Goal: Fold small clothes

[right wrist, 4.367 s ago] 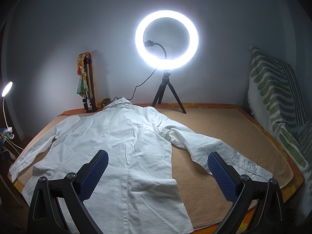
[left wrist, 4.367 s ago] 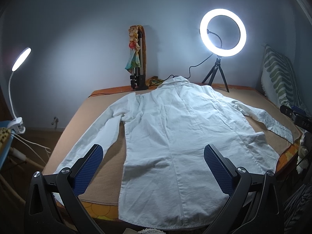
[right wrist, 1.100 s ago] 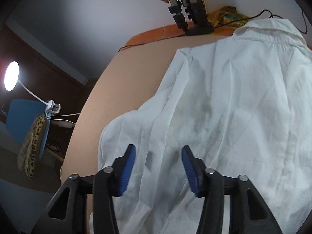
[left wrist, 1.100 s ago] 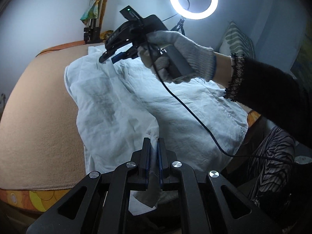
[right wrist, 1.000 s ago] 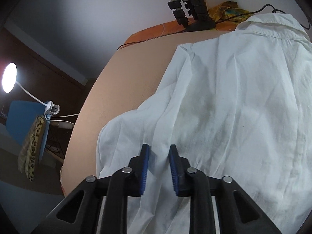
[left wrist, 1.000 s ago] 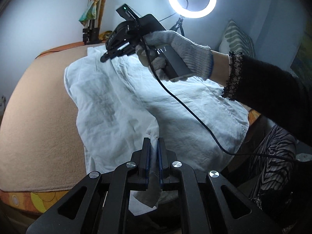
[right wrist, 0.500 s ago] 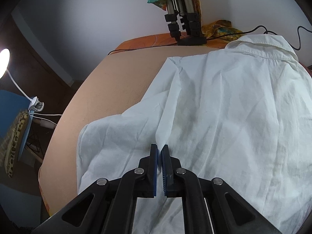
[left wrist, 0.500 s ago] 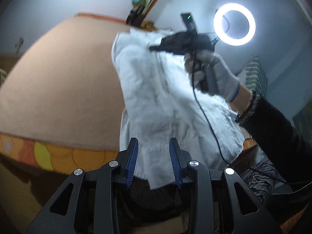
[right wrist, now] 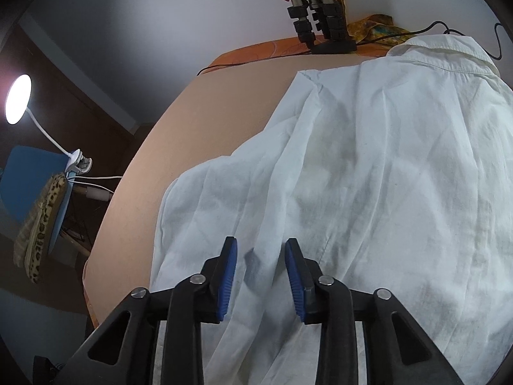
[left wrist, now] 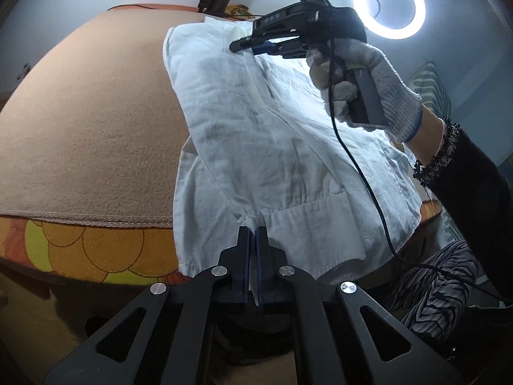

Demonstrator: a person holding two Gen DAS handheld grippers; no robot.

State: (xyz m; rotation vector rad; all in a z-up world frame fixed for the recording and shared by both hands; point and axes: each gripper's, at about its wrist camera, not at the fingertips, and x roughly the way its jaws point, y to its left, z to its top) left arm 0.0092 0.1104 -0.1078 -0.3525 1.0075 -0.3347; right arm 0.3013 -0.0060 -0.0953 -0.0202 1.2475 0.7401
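Left hand-held gripper point(left wrist: 253, 256) clamps the white shirt's point(left wrist: 256, 134) hem edge; right hand-held gripper point(right wrist: 261, 269) hovers apart above it.

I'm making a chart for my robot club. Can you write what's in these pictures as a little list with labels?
garment: white shirt, left side folded over its middle
surface: tan blanket on a bed
left tongs: shut on the shirt's cuffed edge
right tongs: open, just above the shirt near its shoulder
right hand: gloved, grips the right tool
lights: ring light, small lamp
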